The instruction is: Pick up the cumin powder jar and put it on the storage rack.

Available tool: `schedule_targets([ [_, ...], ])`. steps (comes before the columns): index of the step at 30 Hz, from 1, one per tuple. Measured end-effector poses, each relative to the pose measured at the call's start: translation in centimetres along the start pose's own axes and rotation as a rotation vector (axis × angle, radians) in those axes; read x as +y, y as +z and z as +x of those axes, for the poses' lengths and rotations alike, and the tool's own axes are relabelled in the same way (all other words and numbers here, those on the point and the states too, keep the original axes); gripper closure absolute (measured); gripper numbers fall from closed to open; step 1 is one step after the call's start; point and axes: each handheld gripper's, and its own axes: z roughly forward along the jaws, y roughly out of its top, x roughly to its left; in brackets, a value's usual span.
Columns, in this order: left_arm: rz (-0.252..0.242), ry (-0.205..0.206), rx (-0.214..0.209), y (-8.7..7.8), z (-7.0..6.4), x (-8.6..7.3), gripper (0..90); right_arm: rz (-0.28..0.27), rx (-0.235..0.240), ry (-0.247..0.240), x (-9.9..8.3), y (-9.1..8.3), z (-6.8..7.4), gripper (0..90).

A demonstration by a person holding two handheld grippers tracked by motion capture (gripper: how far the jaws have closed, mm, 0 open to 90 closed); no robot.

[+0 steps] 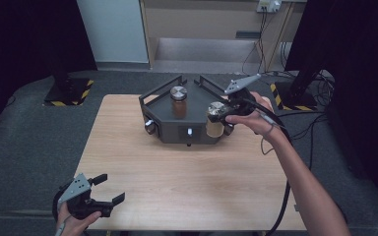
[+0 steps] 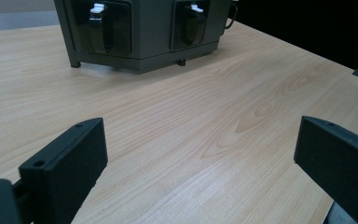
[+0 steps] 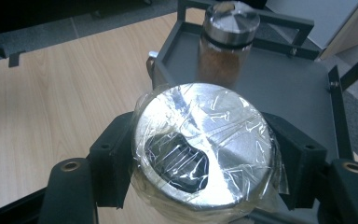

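The right gripper's (image 3: pixel 205 163) jaws are closed on the sides of a jar (image 3: pixel 204 154), one black pad on each flank just under its foil-and-film-wrapped lid; in the high view this pair sits right of centre, at the tray's (image 1: pixel 163 129) front right corner. The jar looks held at or just off the tray edge, so I judge the step to be lifting it out or setting it in; I cannot tell which. Either way the next move calls for a steady, upright carry and a firm squeeze, since the crinkled film may be slippery.

A second jar (image 3: pixel 223 44), with a bare metal lid and brownish contents, stands near on the tray floor at the upper middle of the right gripper view. The tray's rail (image 3: pixel 279 21) behind it limits sideways travel.

The left gripper (image 1: pixel 101 189) rests at the lower left of the high view with jaws spread wide and empty over bare table (image 2: pixel 205 116), well apart from the tray.
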Motion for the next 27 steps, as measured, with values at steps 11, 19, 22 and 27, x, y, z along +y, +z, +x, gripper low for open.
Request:
schedule_targets([
  [11, -0.001, -0.009, 0.004, -0.3, -0.1, -0.2, 1.5, 0.004, -0.044, 0.037, 3.2, 2.5, -1.8, 33.1],
  [19, -0.003, -0.01, -0.002, -0.3, 0.1, -0.2, 1.6, 0.001, -0.103, 0.091, 3.7, 4.9, -2.9, 33.0],
  [22, -0.004, -0.011, -0.003, -0.3, 0.1, -0.2, 1.6, 0.011, -0.15, 0.12, 3.8, 5.8, -2.8, 33.1],
  [27, -0.002, -0.01, -0.007, -0.2, 0.1, -0.2, 1.6, 0.027, -0.193, 0.14, 3.9, 6.7, -2.9, 33.1],
])
